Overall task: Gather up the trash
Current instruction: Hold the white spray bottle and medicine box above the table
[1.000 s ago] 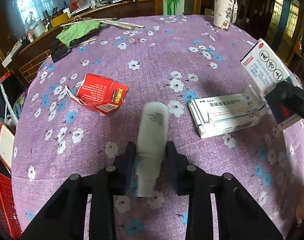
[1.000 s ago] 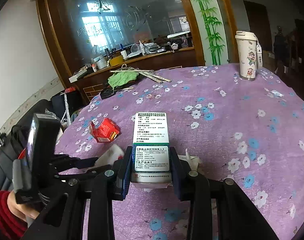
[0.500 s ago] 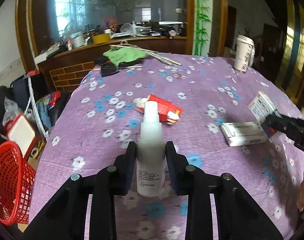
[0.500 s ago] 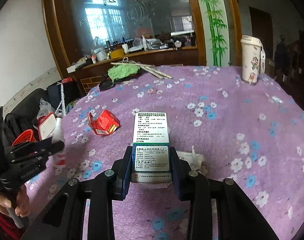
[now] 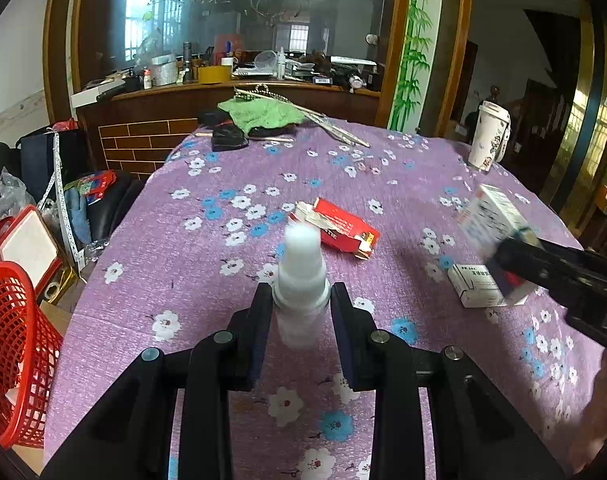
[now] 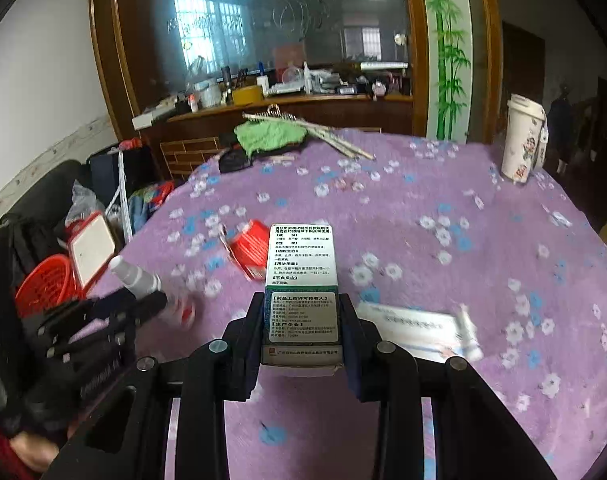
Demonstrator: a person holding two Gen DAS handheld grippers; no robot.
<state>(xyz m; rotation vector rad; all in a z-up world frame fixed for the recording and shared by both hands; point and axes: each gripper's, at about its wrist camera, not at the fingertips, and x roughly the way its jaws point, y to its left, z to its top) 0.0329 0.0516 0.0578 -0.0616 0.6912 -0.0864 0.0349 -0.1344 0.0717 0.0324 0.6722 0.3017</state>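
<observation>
My left gripper is shut on a white spray bottle, held upright above the purple flowered tablecloth. My right gripper is shut on a white and green medicine box, lifted off the table; the same box shows at the right of the left wrist view. A crumpled red carton and a flat white medicine box lie on the cloth between the grippers. A red mesh basket stands on the floor left of the table.
A white patterned cup stands at the table's far right. A green cloth, black items and sticks lie at the far edge. Bags and a red-framed board crowd the floor at left. A cluttered wooden counter runs behind.
The left gripper lifted the bottle off the cloth, turned it upright and swung left, bringing the red basket into view. The right gripper with its box moved left too.
</observation>
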